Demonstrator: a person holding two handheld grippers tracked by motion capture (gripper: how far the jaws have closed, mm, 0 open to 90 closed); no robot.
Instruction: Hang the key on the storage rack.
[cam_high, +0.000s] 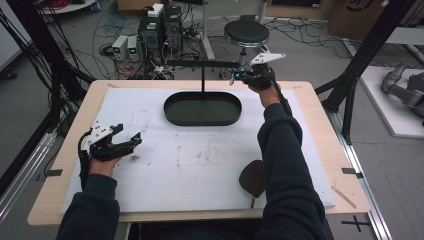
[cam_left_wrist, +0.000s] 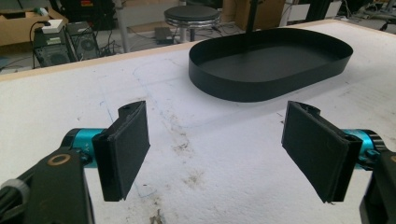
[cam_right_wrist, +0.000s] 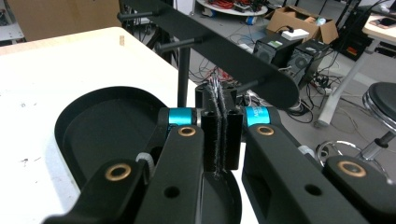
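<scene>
Stained white foam mat (cam_high: 200, 165) covers wooden tabletop (cam_high: 320, 125); cables litter floor behind. Black oval tray (cam_high: 202, 108) near far edge. Left gripper (cam_high: 127, 140) fingers open, near left edge; right gripper (cam_high: 235, 76) fingers closed, empty, beside T-shaped black stand (cam_high: 202, 64).

A tray (cam_high: 202, 109) sits at the mat's (cam_high: 200, 160) far middle, a paddle (cam_high: 252, 178) near its front right edge.
</scene>
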